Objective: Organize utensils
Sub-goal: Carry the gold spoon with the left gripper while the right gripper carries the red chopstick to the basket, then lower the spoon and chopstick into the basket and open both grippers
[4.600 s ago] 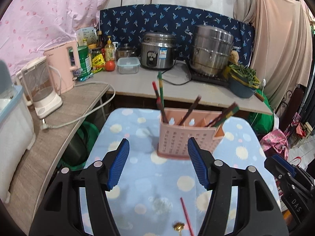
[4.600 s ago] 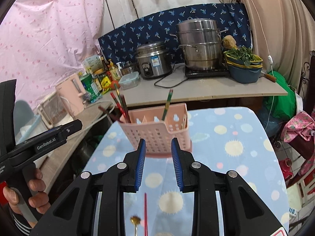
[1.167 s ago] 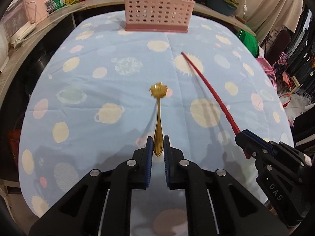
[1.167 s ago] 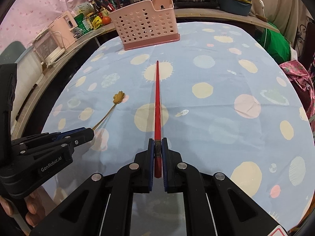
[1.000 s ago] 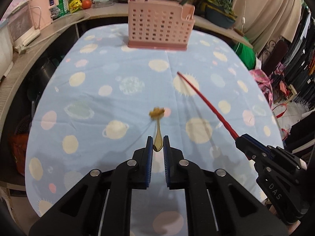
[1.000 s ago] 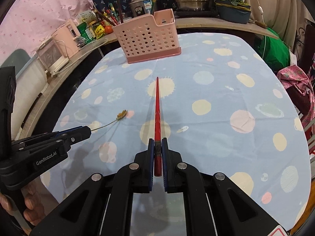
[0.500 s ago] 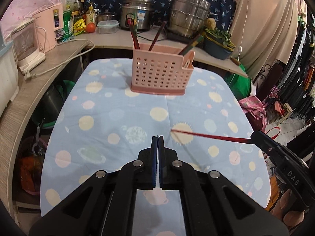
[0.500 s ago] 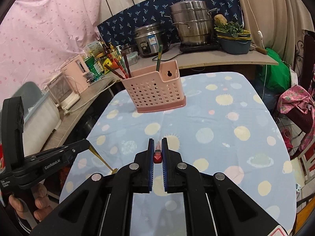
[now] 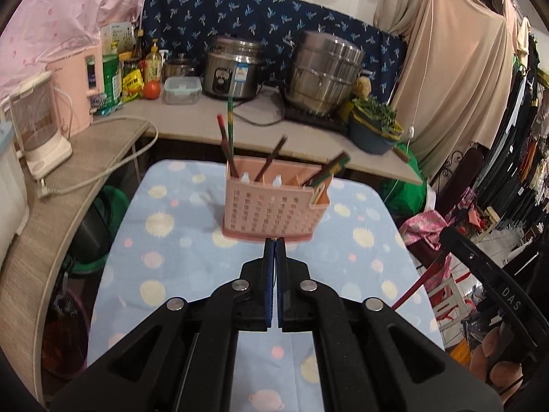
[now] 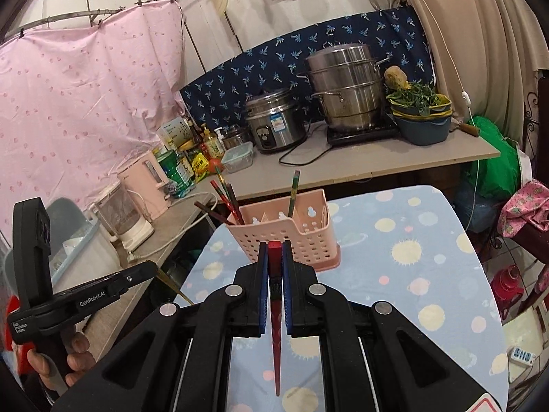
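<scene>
The pink perforated utensil basket (image 9: 271, 209) stands at the far end of the blue dotted tablecloth (image 9: 178, 240), with several chopsticks upright in it. My left gripper (image 9: 274, 242) is shut on a thin gold spoon; only a gold speck shows at its tips. In the right wrist view the left gripper (image 10: 154, 269) has the gold spoon handle (image 10: 175, 288) hanging below it. My right gripper (image 10: 274, 245) is shut on a red chopstick (image 10: 276, 343) that points down and back between the jaws. The left wrist view shows the right gripper (image 9: 449, 243) with that red chopstick (image 9: 420, 283) slanting down. Both are raised above the table, short of the basket (image 10: 295, 237).
A counter (image 9: 308, 144) runs behind the table with a rice cooker (image 9: 235, 68), a steel steamer pot (image 9: 326, 72), a bowl of greens (image 9: 374, 123) and bottles. A white kettle (image 9: 41, 130) and a cable lie on the left side counter. Clothes racks stand at the right.
Both grippers have lifted off the table, the left with the gold spoon, the right with the red chopstick. Both have tilted up, and the basket now sits just beyond their tips.
</scene>
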The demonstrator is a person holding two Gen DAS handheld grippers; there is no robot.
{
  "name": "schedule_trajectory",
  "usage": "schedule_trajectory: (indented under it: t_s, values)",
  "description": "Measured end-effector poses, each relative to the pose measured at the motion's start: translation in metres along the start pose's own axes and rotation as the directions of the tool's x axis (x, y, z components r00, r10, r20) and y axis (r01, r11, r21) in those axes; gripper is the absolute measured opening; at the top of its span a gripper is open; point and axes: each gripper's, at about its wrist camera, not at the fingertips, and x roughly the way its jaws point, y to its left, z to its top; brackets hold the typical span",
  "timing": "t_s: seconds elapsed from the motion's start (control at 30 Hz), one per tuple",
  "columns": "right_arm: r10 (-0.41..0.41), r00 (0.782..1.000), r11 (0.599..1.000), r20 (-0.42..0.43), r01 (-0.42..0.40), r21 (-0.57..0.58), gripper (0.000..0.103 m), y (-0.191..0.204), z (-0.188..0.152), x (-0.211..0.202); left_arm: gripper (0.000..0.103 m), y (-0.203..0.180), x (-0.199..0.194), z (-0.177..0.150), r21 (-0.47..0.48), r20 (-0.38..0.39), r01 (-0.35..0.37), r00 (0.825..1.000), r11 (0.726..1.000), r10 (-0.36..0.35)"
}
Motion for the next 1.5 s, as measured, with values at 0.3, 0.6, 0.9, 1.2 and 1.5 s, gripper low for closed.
schedule_trajectory:
  t_s: [0.3, 0.6, 0.9, 1.2, 1.5]
  values:
    - [0.014, 0.994, 1.0, 0.104, -0.013, -0.014, 0.007, 0.008, 0.058, 0.017, 0.001, 0.004, 0.003, 0.079, -0.011, 0.123, 0.002, 0.992, 1.0, 0.0]
    - [0.015, 0.979, 1.0, 0.202, -0.016, 0.003, 0.007, 0.01, 0.123, 0.049, 0.001, 0.006, 0.031, 0.133, -0.028, 0.166, 0.002, 0.986, 1.0, 0.003]
    - [-0.019, 0.974, 1.0, 0.227, 0.019, 0.003, 0.007, 0.008, 0.151, 0.086, 0.001, 0.018, 0.077, 0.147, -0.046, 0.108, -0.006, 0.994, 0.999, 0.011]
    - [-0.036, 0.989, 0.999, 0.143, 0.035, 0.014, 0.007, 0.002, 0.132, 0.132, 0.001, 0.029, 0.121, 0.136, -0.065, 0.045, -0.007, 0.999, 0.998, 0.01]
    - [-0.049, 0.996, 0.999, 0.069, 0.049, -0.005, 0.007, 0.001, 0.113, 0.164, 0.001, 0.036, 0.153, 0.124, -0.078, -0.008, -0.013, 1.0, 0.997, 0.012]
